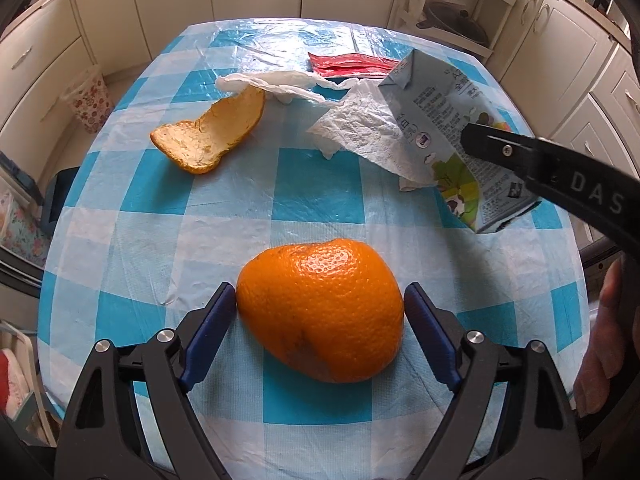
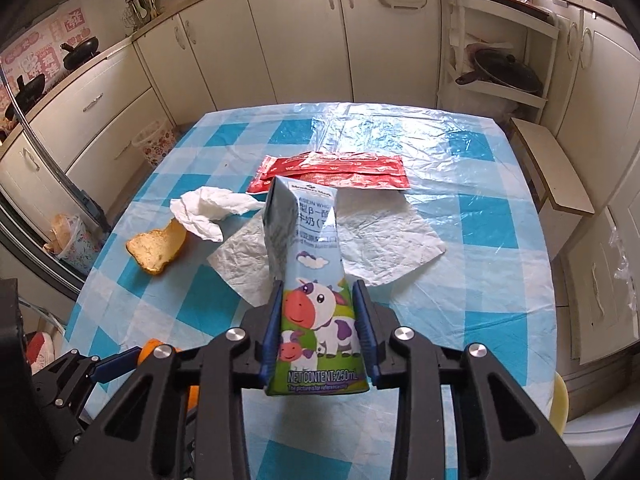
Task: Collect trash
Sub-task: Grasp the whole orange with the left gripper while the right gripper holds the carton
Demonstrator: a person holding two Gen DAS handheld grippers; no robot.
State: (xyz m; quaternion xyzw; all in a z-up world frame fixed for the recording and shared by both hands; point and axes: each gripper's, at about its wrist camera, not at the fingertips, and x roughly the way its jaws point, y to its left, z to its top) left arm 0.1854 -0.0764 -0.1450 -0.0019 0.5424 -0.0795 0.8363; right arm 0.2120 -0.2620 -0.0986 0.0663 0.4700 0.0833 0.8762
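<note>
Pickup step underway: right gripper [image 2: 318, 328] jaws clamp light-blue cow-print milk carton [image 2: 310, 280] lifted off checked-cloth bench [image 1: 120, 240], left gripper [image 1: 320, 316] jaws wide w/ domed orange peel [image 1: 322, 308] between them, so next closes left jaws & needs a bin.

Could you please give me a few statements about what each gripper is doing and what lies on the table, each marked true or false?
1. The right gripper is shut on the milk carton. True.
2. The left gripper is clamped on a tissue. False: its fingers stand open on either side of the large orange peel.
3. A red packet lies beyond the carton. True.
4. The smaller orange peel lies inside a bowl. False: it rests on the checked tablecloth.
5. A flat tissue lies under the carton. True.
</note>
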